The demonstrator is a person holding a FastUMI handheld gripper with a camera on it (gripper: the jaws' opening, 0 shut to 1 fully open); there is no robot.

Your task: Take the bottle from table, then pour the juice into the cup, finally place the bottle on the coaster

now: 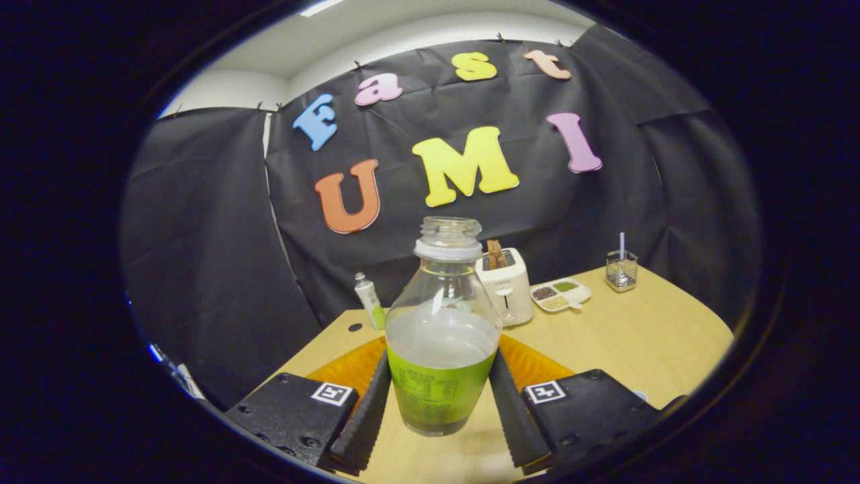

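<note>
A clear, uncapped bottle point(440, 336) with a green label and pale juice up to about half its height stands upright between my fingers. My gripper point(440, 376) is shut on the bottle, with both fingers pressed against the labelled lower part. An orange round coaster point(349, 366) lies on the wooden table point(638, 336) just beyond the fingers, showing on both sides of the bottle. The bottle's base seems nearer to me than the coaster. I cannot tell whether the base rests on the table or hangs just above it.
Beyond the bottle stands a white toaster point(504, 286) with a white divided dish of beans point(561, 294) to its right. A clear holder with a straw point(621, 269) sits at the far right corner. A small white tube point(368, 296) stands at the back left.
</note>
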